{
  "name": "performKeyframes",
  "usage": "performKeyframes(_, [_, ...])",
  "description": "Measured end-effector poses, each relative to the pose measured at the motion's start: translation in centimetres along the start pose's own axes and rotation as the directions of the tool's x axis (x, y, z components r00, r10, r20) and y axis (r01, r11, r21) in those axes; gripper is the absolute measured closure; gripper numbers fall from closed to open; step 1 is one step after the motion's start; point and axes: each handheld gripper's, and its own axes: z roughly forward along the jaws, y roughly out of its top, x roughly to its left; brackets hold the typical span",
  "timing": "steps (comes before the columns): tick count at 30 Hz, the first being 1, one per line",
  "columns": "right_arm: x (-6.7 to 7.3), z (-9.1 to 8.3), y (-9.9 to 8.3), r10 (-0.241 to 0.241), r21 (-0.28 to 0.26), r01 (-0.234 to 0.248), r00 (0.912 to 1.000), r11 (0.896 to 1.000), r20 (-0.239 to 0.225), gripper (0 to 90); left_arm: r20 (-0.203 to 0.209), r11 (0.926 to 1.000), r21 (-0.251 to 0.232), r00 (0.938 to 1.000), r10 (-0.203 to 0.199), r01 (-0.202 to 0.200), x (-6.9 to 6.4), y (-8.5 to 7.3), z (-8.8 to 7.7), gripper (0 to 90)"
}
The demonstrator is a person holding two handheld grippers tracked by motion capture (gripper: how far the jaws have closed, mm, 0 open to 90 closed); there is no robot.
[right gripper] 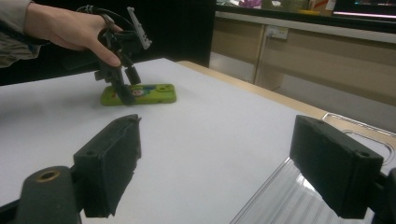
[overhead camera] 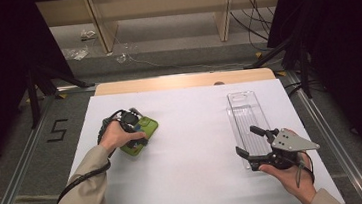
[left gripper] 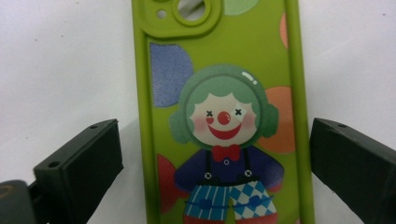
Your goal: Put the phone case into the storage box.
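Note:
A green phone case [overhead camera: 145, 129] printed with a clown lies face down on the white table cover [overhead camera: 194, 151], left of centre. My left gripper [overhead camera: 135, 137] points down over it, open. In the left gripper view the case [left gripper: 224, 116] lies between the two jaws of my left gripper [left gripper: 214, 125], which stand just off its long sides. My right gripper [overhead camera: 245, 139] is open and empty at the near end of a clear plastic tray [overhead camera: 244, 107]. The right gripper view looks past my right gripper [right gripper: 217, 121] to the case [right gripper: 144, 94] and the left gripper [right gripper: 123, 88].
The clear tray [right gripper: 280, 196] runs lengthwise at the table's right side. The wooden table edge [overhead camera: 182, 82] shows beyond the white cover. Metal rails [overhead camera: 19, 168] flank the table, and cables [overhead camera: 257, 24] and wooden furniture legs stand on the floor behind it.

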Motion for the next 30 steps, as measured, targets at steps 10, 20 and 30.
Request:
performKeyframes(10, [-0.01, 0.07, -0.04, 0.000, 0.002, 0.000, 1.0000, 1.000, -0.001, 17.4, -0.007, 0.9994, 0.023, 0.9996, -0.026, 0.026, -0.03, 0.14, 0.33, 3.8])
performKeyframes(20, [-0.01, 0.07, -0.02, 0.000, 0.001, 0.000, 1.0000, 1.000, -0.002, 17.4, 0.015, 0.9981, 0.043, 0.9989, -0.044, 0.043, 0.00, 0.35, 0.26, 8.3])
performKeyframes(30, [-0.01, 0.07, -0.02, 0.001, 0.000, -0.001, 1.0000, 1.000, -0.003, 17.4, 0.011, 0.9972, 0.058, 0.9988, -0.048, 0.047, -0.20, 0.55, 0.07, 13.4])
